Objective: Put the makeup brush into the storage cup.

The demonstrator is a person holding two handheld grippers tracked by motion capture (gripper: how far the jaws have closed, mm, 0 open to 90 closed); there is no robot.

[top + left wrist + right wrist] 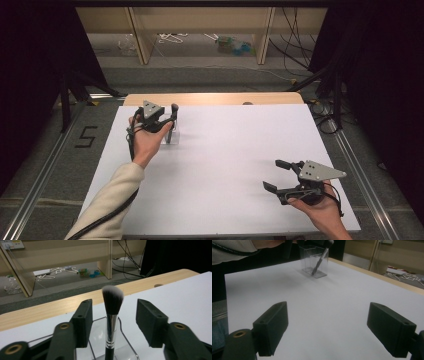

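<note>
The makeup brush (112, 312) stands upright in a clear acrylic holder (125, 338), bristles up, its dark head white at the tip, with a silver ferrule below and a black handle running down into the holder. In the right gripper view the brush (319, 261) leans at a slant inside the holder (314, 261), which sits on the far left part of the white tabletop (225, 165). The left claw (113, 315) is spread around the brush: its 2 black jaws flank the ferrule and head with a gap on each side, and neither pad touches it. In the high view the left claw (172, 120) hangs just over the holder (170, 137), held in a hand with a cream sleeve (112, 200). The right claw (272, 175) is well apart at the near right of the tabletop, its 2 jaws spread wide with only bare white surface between them, pointing left across the tabletop.
</note>
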